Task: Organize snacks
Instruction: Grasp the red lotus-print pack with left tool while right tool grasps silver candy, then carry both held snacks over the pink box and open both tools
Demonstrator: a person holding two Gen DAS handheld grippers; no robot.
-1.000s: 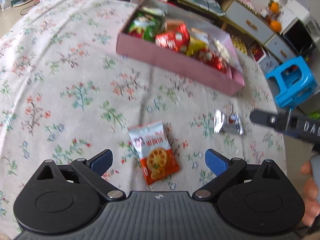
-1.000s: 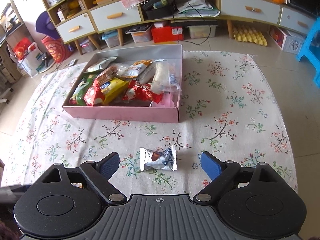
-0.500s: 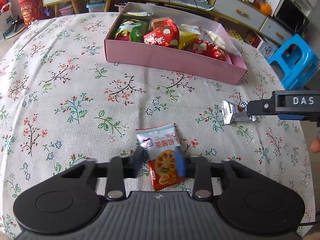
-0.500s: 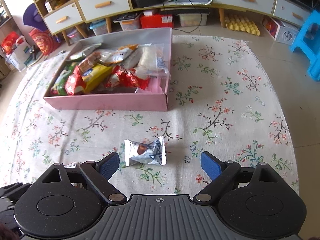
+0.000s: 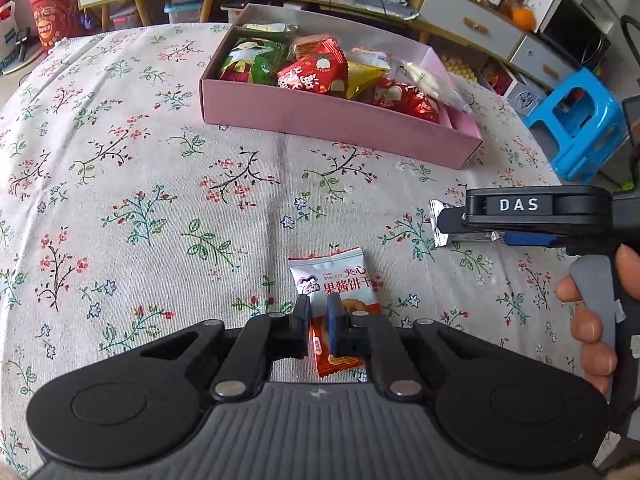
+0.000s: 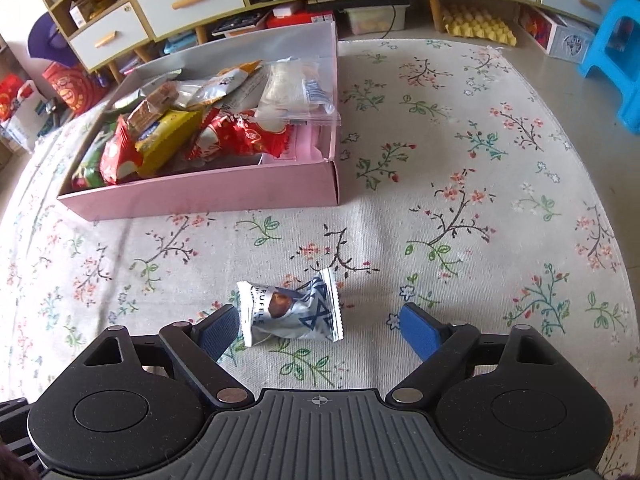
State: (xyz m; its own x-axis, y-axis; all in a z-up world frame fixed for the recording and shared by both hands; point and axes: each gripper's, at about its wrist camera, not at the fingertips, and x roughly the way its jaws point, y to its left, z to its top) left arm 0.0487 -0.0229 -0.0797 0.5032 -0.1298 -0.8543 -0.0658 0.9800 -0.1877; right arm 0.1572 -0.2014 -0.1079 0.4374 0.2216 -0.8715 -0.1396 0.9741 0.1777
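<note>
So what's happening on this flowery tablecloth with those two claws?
A person is tidying loose snacks into the pink box, with a hand-held claw in each hand. The left claw has pinched the biscuit packet, which lies on the cloth. The right claw straddles the silver truffle wrapper, its jaws closing but not yet pressing on it. Neither snack is in the box yet.

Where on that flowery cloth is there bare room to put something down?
Bare cloth stretches left of the pink box and biscuit packet, and right of the box and truffle wrapper. The box is crowded, except its near right corner.
</note>
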